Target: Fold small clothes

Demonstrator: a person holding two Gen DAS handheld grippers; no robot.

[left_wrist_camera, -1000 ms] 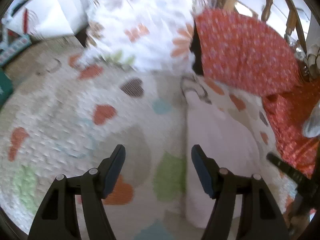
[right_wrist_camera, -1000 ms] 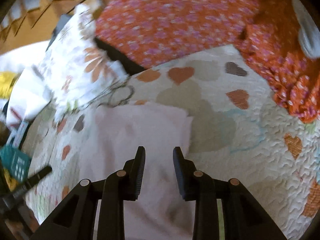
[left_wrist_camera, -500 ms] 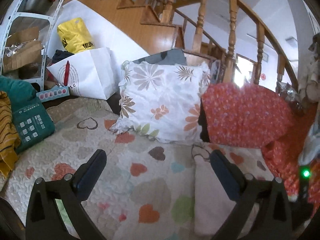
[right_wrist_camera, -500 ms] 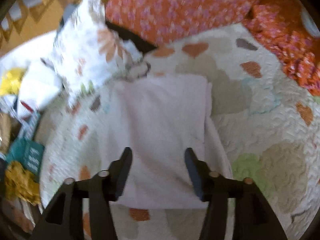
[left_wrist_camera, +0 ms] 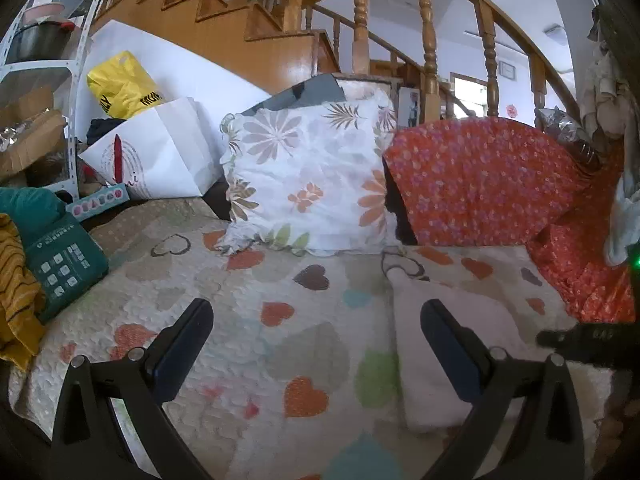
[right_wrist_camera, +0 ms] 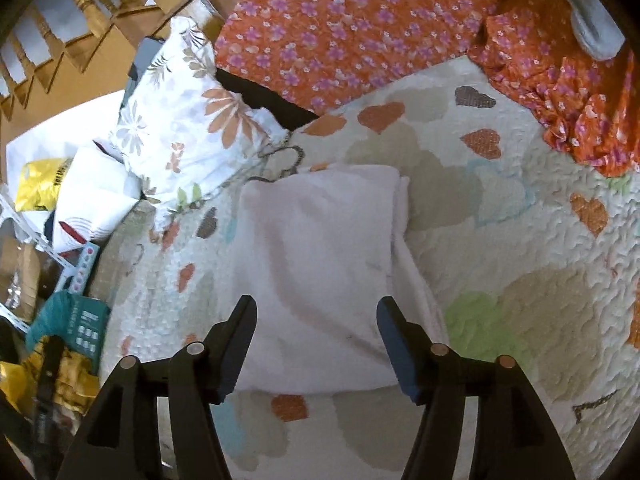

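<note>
My right gripper (right_wrist_camera: 316, 324) hangs wide open and empty over the pale pink folded garment (right_wrist_camera: 320, 264), which lies flat on the heart-print quilt (right_wrist_camera: 520, 240) just ahead of its fingers. My left gripper (left_wrist_camera: 316, 328) is also wide open, holding nothing; the garment lies beside its right finger. I judge the fold finished, so both let go.
</note>
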